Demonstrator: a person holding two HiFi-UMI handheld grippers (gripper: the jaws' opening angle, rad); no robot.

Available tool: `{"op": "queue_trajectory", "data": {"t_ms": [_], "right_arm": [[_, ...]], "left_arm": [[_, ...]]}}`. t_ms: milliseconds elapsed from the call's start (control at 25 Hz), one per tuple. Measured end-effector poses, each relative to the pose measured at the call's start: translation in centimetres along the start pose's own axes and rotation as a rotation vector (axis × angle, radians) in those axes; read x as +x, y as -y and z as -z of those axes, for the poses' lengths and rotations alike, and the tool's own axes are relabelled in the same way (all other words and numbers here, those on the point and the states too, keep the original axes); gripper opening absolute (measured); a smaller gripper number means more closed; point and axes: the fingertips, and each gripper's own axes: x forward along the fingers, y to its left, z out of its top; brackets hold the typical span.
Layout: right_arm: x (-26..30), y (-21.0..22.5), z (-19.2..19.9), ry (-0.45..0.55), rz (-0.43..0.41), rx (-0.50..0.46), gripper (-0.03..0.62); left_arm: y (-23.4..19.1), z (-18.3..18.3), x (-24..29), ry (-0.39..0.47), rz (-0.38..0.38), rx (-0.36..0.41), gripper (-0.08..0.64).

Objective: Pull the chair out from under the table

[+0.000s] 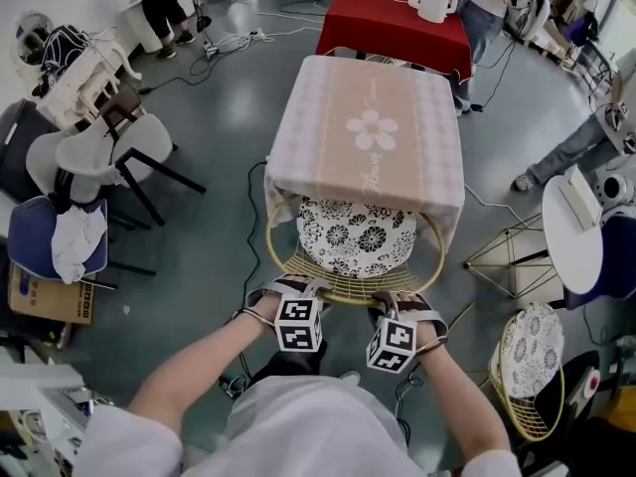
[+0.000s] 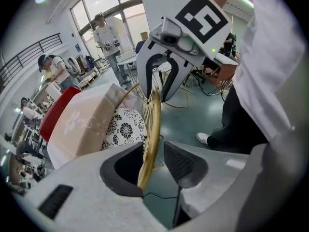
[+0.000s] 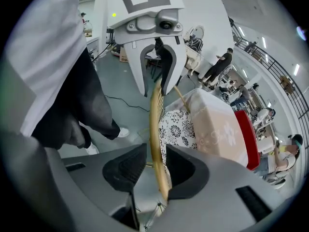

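Note:
The chair [image 1: 356, 237] has a gold wire frame and a black-and-white flowered cushion. It is tucked half under the table [image 1: 368, 132], which has a pink cloth with a daisy. Its curved back rim [image 1: 348, 294] faces me. My left gripper [image 1: 294, 292] and right gripper [image 1: 401, 306] sit side by side on that rim. In the left gripper view the gold rim [image 2: 149, 139] passes between the jaws of the left gripper [image 2: 153, 161], which stand open with a gap at one pad. The right gripper [image 3: 154, 166] is likewise open around the rim [image 3: 157, 129].
A second gold chair [image 1: 527, 366] and a wire frame [image 1: 507, 256] stand to the right, by a white round table [image 1: 571, 232]. A red-covered table [image 1: 393, 23] is behind. White chairs [image 1: 99, 147] crowd the left. People stand around the edges; cables run over the floor.

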Motion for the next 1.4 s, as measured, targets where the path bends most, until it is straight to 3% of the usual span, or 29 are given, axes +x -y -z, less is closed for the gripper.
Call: {"op": "queue_trajectory", "data": {"t_ms": [560, 640, 760, 1040, 1400], "right_arm": [[3.0, 0.3, 0.6, -0.055, -0.037, -0.078, 0.069], [3.1, 0.0, 0.5, -0.048, -0.041, -0.081, 0.052], [3.1, -0.3, 0.5, -0.043, -0.027, -0.100, 0.040], [2.9, -0.4, 0.3, -0.020, -0.058, -0.121, 0.031], [2.9, -0.5, 0.5, -0.029, -0.070, -0.139, 0.027]], "left_arm": [[-0.4, 1.3, 2.2, -0.064, 0.073, 0.084, 0.124], [-0.6, 1.2, 2.3, -0.069, 0.051, 0.109, 0.067], [-0.6, 1.3, 2.3, -0.067, 0.048, 0.136, 0.057], [-0.5, 1.5, 2.4, -0.081, 0.073, 0.116, 0.054], [-0.7, 1.6, 2.8, -0.129, 0.038, 0.081, 0.054]]}}
